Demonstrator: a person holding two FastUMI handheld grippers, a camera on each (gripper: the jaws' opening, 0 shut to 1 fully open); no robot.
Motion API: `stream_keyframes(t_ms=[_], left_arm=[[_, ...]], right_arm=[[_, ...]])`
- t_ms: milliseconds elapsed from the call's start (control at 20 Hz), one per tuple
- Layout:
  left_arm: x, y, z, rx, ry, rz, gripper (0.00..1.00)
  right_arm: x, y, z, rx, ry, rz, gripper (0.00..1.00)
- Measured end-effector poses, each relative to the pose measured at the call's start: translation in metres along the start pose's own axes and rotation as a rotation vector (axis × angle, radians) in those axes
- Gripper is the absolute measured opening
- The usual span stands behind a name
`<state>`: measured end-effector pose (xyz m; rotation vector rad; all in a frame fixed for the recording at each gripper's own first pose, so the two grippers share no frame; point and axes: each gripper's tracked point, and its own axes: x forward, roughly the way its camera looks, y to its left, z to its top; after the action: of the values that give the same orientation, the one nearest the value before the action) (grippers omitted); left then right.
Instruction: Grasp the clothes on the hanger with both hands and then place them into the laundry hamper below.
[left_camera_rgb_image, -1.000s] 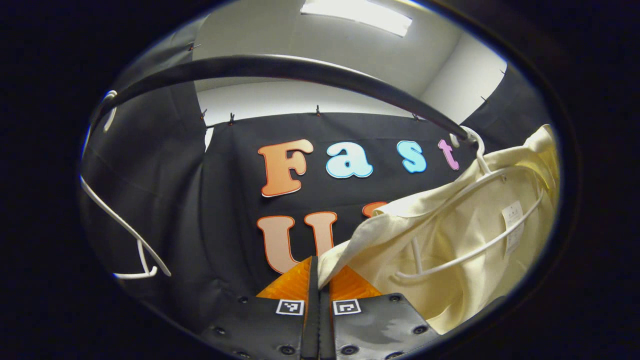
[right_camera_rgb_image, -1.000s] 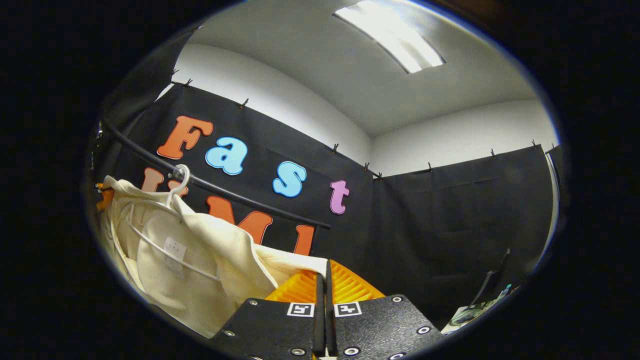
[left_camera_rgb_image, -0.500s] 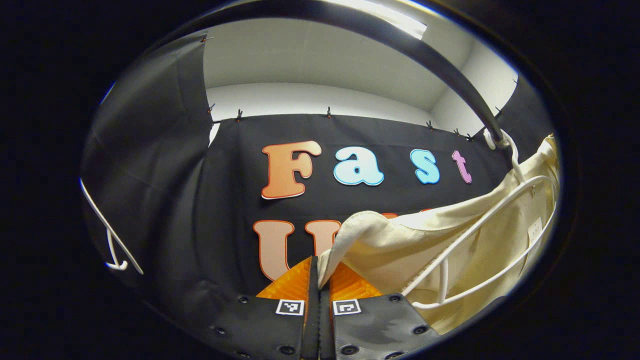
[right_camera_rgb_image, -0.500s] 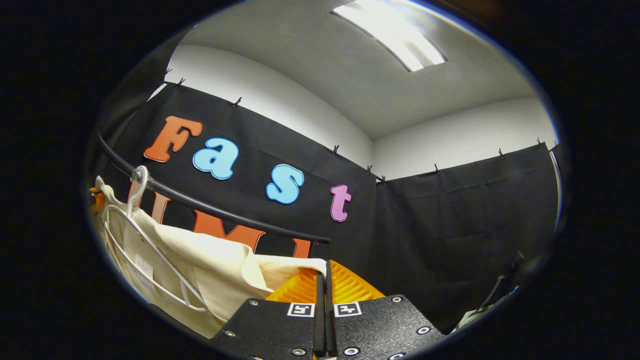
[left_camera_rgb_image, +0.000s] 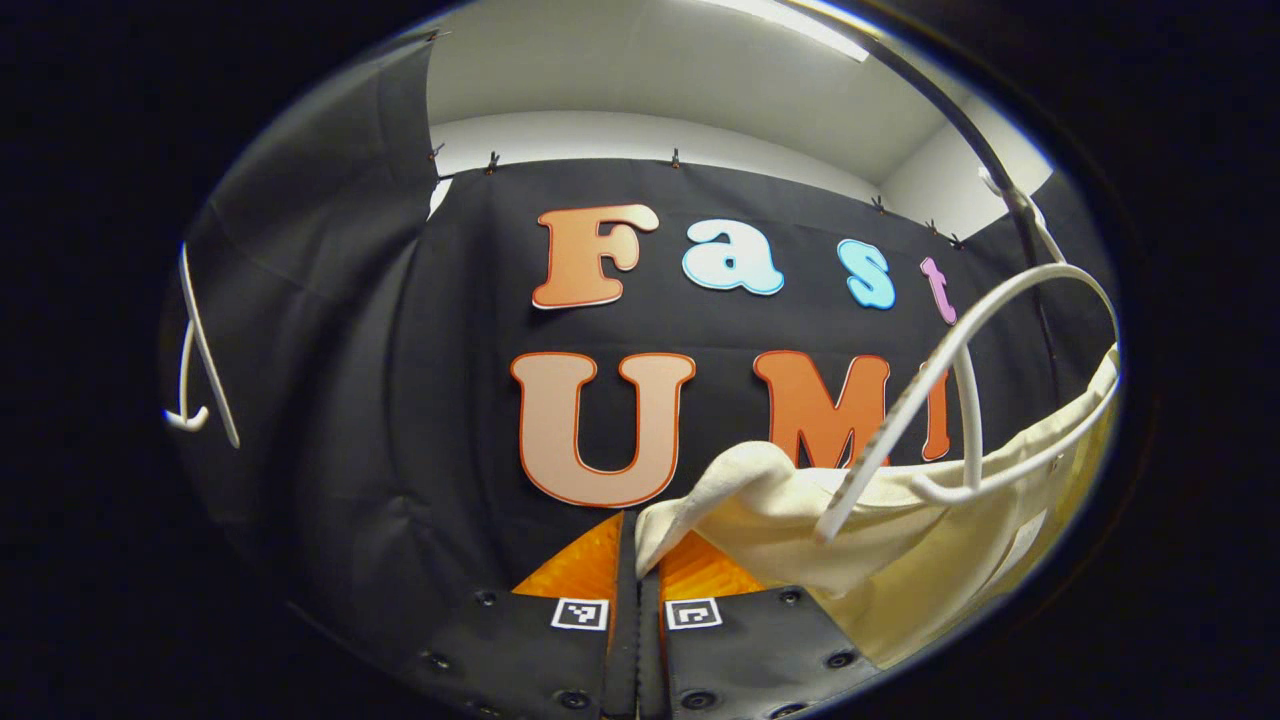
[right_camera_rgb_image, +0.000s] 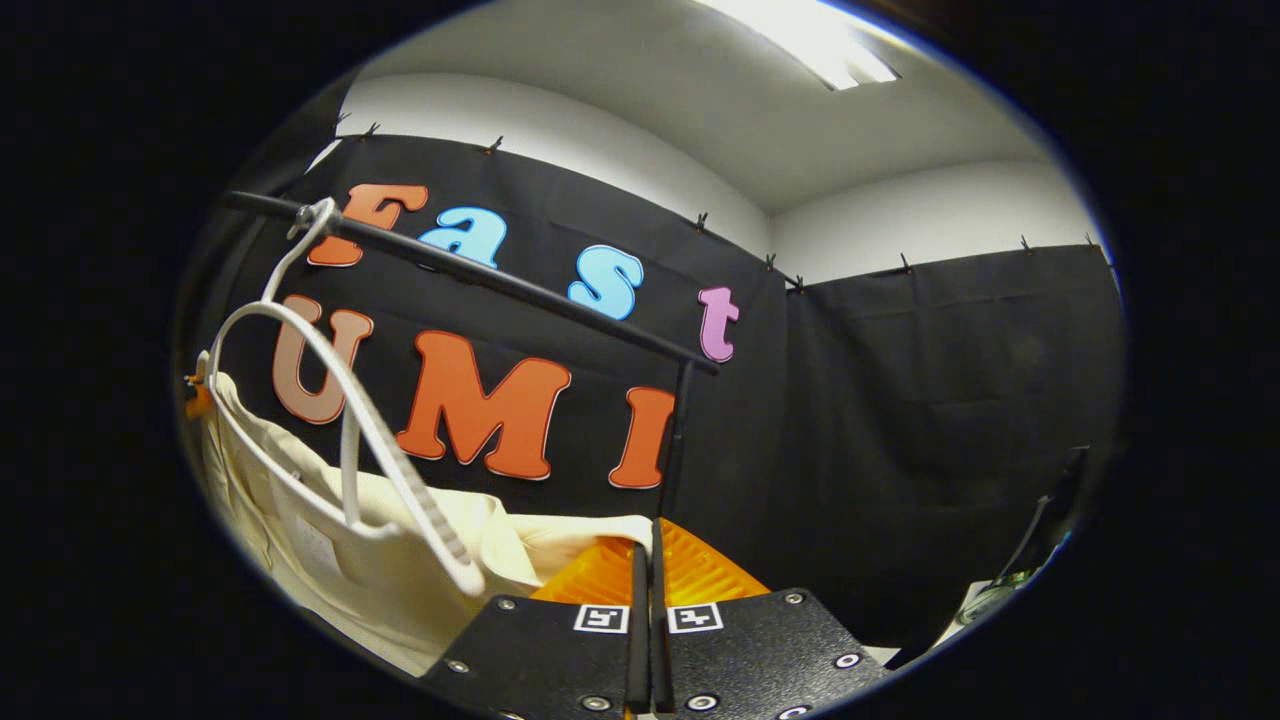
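A cream garment (left_camera_rgb_image: 900, 545) hangs low at the right of the left gripper view, and my left gripper (left_camera_rgb_image: 638, 532) is shut on its folded edge. The same cream garment (right_camera_rgb_image: 400, 560) lies at the lower left of the right gripper view, where my right gripper (right_camera_rgb_image: 648, 542) is shut on another edge of it. The white hanger (left_camera_rgb_image: 945, 385) stands mostly bare above the cloth, its hook still on the black rail (left_camera_rgb_image: 985, 160). In the right gripper view one arm of the hanger (right_camera_rgb_image: 350, 400) pokes out over the garment, below the rail (right_camera_rgb_image: 500, 285).
An empty white hanger (left_camera_rgb_image: 200, 340) hangs at the far left of the left gripper view. The rail's upright post (right_camera_rgb_image: 678, 440) stands just behind my right gripper. Some small items (right_camera_rgb_image: 1000, 590) sit at the lower right edge.
Both grippers have come down with the garment held. The cloth has slid off the hanger's shoulders, and the hanger and rail now sit higher in both views.
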<state>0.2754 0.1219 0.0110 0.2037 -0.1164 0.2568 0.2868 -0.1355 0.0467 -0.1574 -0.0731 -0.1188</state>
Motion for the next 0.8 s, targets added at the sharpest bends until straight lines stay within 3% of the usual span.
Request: stream_keyframes(t_ms=[250,500,800], left_arm=[[-0.049,0.021,-0.032,0.050,0.059,0.008,0.07],[-0.100,0.040,-0.042,0.051,0.131,0.020,0.10],[-0.158,0.017,-0.030,0.005,0.186,-0.046,0.07]], right_arm=[[-0.056,0.014,-0.044,0.013,0.054,0.018,0.00],[-0.111,0.024,-0.039,0.006,0.073,0.041,0.00],[-0.168,0.026,-0.032,0.040,0.099,0.012,0.00]])
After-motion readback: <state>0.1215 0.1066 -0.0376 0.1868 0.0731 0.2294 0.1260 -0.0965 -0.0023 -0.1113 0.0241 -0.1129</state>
